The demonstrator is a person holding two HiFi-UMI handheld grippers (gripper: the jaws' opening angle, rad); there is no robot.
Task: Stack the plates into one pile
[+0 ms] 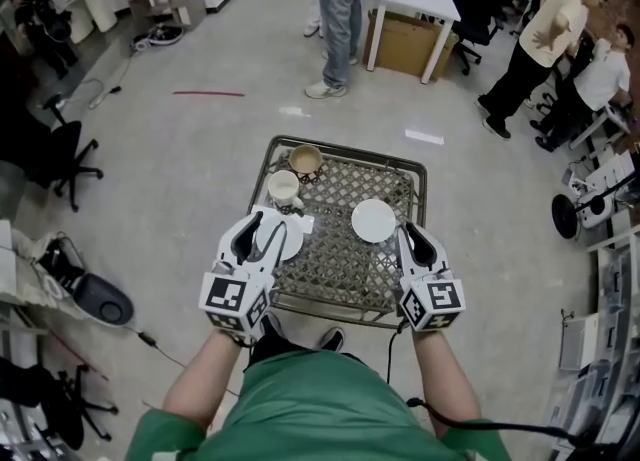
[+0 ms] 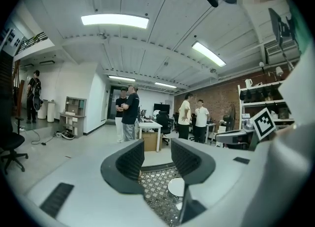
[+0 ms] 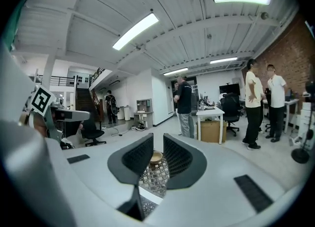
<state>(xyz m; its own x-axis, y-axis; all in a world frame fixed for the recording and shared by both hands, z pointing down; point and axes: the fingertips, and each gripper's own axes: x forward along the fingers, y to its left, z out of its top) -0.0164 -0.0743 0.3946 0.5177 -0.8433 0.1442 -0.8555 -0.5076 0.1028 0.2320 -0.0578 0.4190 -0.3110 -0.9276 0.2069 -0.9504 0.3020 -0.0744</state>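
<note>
A white plate (image 1: 373,220) lies on the right of the metal lattice table (image 1: 345,147). A second white plate (image 1: 271,242) lies at the near left, partly hidden under my left gripper (image 1: 268,231). That gripper is open, and in the left gripper view (image 2: 157,159) nothing sits between its jaws. Past them I see the lattice and a white plate (image 2: 175,186). My right gripper (image 1: 410,233) hovers just near-right of the right plate. Its jaws (image 3: 158,154) stand a narrow gap apart with nothing between them.
A cream cup (image 1: 284,187) and a tan bowl (image 1: 305,160) stand at the table's far left; the bowl (image 3: 155,158) shows through the right jaws. People stand beyond the table (image 1: 340,19) and at the far right (image 1: 545,44). An office chair (image 1: 60,154) is at left.
</note>
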